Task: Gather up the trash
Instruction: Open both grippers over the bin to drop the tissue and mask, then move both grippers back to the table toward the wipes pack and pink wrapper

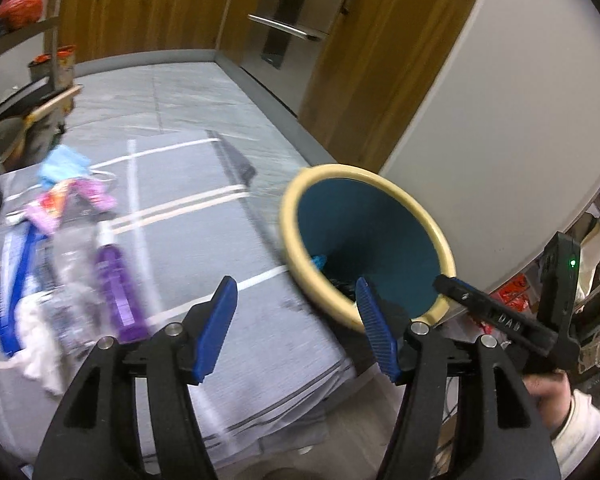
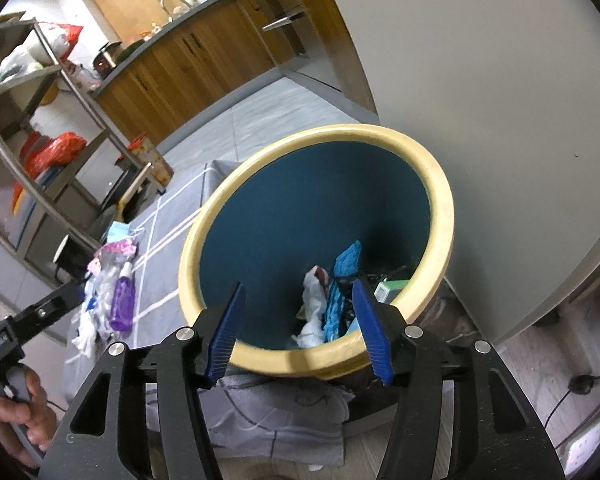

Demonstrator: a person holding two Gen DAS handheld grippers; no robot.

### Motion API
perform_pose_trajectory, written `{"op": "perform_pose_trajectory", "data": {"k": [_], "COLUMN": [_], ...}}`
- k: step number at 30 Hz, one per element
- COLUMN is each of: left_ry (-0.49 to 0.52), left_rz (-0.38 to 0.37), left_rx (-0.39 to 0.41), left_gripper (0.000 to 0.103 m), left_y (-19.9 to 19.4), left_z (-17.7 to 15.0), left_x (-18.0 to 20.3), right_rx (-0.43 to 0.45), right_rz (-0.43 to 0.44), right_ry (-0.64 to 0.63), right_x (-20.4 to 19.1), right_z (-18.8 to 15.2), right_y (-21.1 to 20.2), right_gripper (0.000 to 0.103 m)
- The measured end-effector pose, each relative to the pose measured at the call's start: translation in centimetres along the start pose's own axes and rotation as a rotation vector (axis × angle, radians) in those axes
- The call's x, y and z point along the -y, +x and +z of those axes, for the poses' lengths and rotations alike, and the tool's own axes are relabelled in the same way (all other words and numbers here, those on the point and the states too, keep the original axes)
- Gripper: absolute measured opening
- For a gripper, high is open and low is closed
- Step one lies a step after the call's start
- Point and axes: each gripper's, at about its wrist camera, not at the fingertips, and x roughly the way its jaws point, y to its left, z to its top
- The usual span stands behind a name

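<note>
Right wrist view has the right claw (image 2: 298, 332) spread and empty over the bin (image 2: 440, 216) – drop done – while the left claw (image 1: 296, 320), also spread, must reach the trash pile (image 1: 76, 248) off to its left.

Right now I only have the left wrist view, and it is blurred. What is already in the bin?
Observer: In the right wrist view the bin holds crumpled white paper, a blue wrapper and a small green box.
Operator: Is the right gripper carrying anything?
Observer: No. The right gripper hangs open over the bin's near rim, with nothing between its pads.
Operator: What is left on the cloth?
Observer: The purple bottle lies on its side, with clear plastic and white scraps beside it and a light blue mask at the far end of the pile.
</note>
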Motion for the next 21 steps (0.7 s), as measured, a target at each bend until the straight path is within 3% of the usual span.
{"op": "perform_pose_trajectory", "data": {"k": [8, 13, 21], "left_ry": [-0.057, -0.146, -0.266], "left_rz": [0.104, 0.172, 0.224], "left_rx": [0.049, 0.061, 0.099], "left_gripper": [0.061, 0.062, 0.062], "left_y": [-5.9, -8.7, -10.6], "left_z": [-2.3, -3.7, -4.8], "left_x": [-7.2, -13.0, -18.0], "right_rx": [-0.02, -0.03, -0.055], "right_rz": [-0.003, 0.003, 0.036], "right_ry": [-0.041, -0.118, -0.203], "right_x": [-1.1, -3.5, -6.9], "right_z": [-0.7, -1.5, -2.6], "right_y": [-0.1, 0.1, 0.7], "right_gripper": [0.058, 0.058, 0.058]}}
